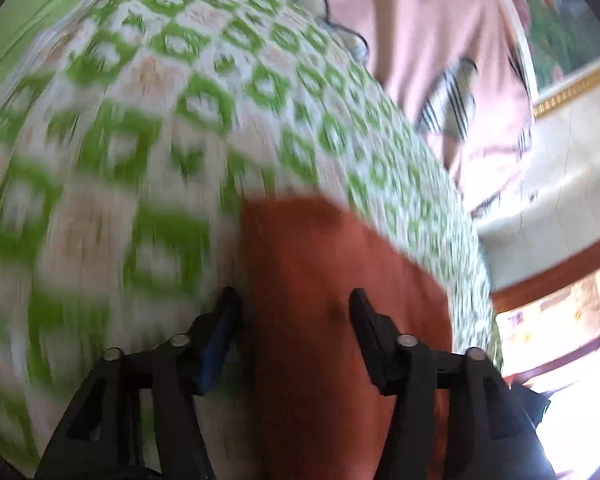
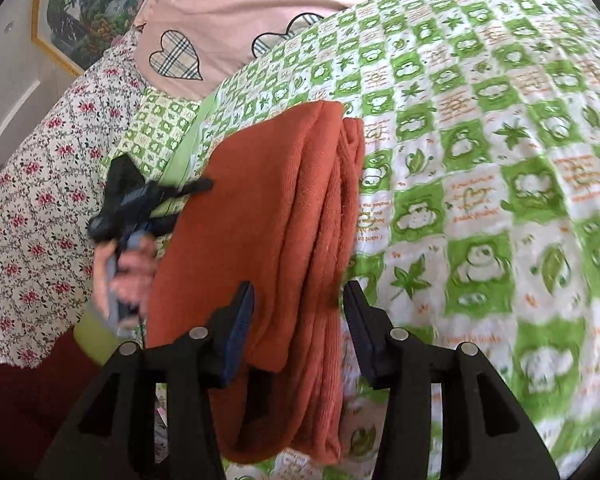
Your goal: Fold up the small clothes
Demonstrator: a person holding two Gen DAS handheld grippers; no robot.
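On the bed's green-and-white checked cover [image 2: 480, 184] your folded rust-orange garment [image 2: 276, 216] lies as a long layered stack, its stacked folds showing along the side that faces the open checked cloth. Your right gripper [image 2: 298, 300] hangs over the near end of that garment with its jaws spread; the fingers [image 2: 242, 312] straddle the folds but do not press them, so nothing is pinched. Beyond the garment's far end the cover runs on to a pink pillow [image 2: 236, 4] with plaid hearts. To the folded side of the garment the cover lies flat and bare of other things, the widest stretch of free cloth around it.

On the garment's other long edge your left hand [image 2: 128, 276] holds the left gripper [image 2: 168, 208] just beside the cloth; from that view you cannot tell whether it touches. The left wrist view is blurred, yet it shows the left gripper [image 1: 294, 304] with jaws apart, one finger [image 1: 226, 312] at the garment's [image 1: 332, 280] edge and the other over the orange cloth, gripping nothing. Past that edge the checked cover soon ends at a plain green border [image 2: 180, 160], and a floral sheet [image 2: 40, 216] drops away beside it, so free room on that side is narrow.
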